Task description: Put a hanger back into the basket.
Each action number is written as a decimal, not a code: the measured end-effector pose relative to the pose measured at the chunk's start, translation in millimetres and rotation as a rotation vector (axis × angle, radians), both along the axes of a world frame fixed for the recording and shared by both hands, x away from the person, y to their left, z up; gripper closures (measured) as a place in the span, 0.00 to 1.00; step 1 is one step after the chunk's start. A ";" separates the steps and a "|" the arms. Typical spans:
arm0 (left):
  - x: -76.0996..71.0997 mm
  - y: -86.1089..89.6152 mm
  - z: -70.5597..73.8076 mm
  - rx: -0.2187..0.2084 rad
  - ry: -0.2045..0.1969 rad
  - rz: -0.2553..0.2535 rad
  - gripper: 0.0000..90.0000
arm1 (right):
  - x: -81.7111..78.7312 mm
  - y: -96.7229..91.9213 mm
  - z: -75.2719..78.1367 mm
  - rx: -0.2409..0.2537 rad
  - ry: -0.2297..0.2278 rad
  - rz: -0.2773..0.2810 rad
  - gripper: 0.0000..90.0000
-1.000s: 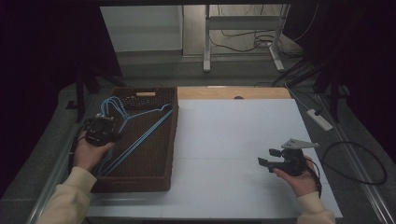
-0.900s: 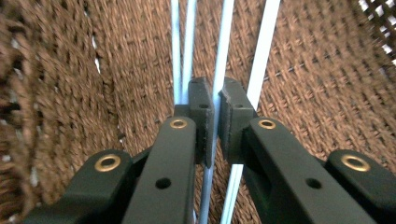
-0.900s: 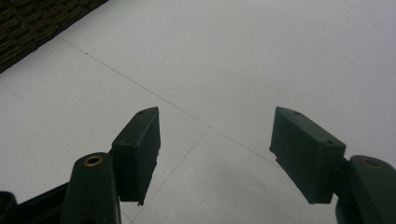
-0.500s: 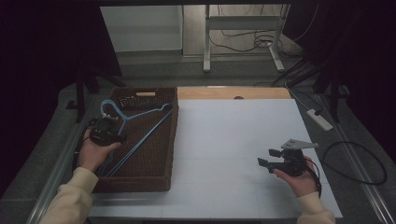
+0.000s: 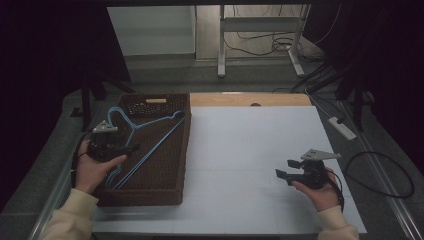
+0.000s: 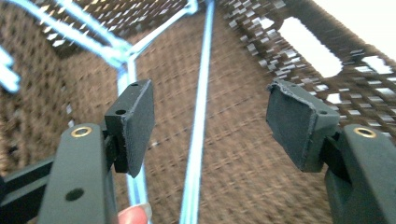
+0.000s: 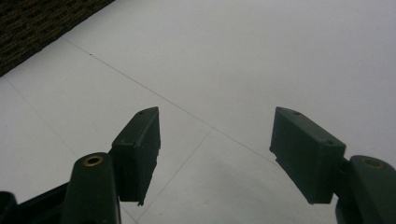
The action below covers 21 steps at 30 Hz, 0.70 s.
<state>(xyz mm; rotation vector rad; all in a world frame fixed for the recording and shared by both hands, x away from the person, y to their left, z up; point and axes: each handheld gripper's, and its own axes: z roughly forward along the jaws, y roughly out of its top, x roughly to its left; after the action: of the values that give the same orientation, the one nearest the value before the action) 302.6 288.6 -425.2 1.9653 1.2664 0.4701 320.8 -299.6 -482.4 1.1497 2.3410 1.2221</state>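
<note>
White table sheet (image 5: pixel 260 150) fills the middle of the high view — smooth, matte, faint seam lines crossing it, bare wood strip along its far edge. On its left side sits the brown woven basket (image 5: pixel 182 150), long and rectangular, stiff open weave, slot handle cut into the far wall; in the left gripper view the weave reads coarse and slightly glossy. Inside lie the blue hangers (image 5: pixel 150 142) — thin wire, plastic-coated by the look, triangular frames with hooks toward the upper left of the basket, flat on the floor and overlapping. Left gripper (image 5: pixel 131 148) hovers over the basket's left edge; its jaws have just been opening and now stand wide apart with nothing clamped, one hanger wire (image 6: pixel 198 130) running along the floor below the gap, not touched by the pads (image 6: pixel 137 121). Right gripper (image 5: pixel 280 175) sits low at lower right of the high view over the bare sheet, jaws wide apart, holding nothing. My reading: a hanger has been dropped off, and the release looks clean. To do it well — lift the left gripper straight up clear of the wires before swinging away, since the hooks snag easily; thin slick wire wants a firm pinch at the shoulder bend, not mid-span, on any next pick.
</note>
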 end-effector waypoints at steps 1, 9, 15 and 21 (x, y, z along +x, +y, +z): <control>-2.8 -1.3 1.4 -0.005 -0.012 -0.008 0.37 | 0.0 -0.1 0.1 0.001 -0.001 0.001 0.37; -34.1 -16.5 11.3 -0.070 -0.101 -0.094 0.35 | -0.5 -0.6 0.9 0.007 -0.009 0.005 0.37; -46.0 -27.1 9.7 -0.109 -0.122 -0.138 0.35 | -1.7 -0.1 2.3 0.011 -0.024 0.018 0.36; -55.9 -41.4 5.7 -0.127 -0.141 -0.180 0.35 | -2.3 -0.5 3.2 0.017 -0.035 0.023 0.36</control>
<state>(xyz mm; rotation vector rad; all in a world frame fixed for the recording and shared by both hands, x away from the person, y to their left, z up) 246.6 247.2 -419.5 1.8830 0.9972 0.4201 318.5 -300.1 -479.2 1.0998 2.3288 1.2618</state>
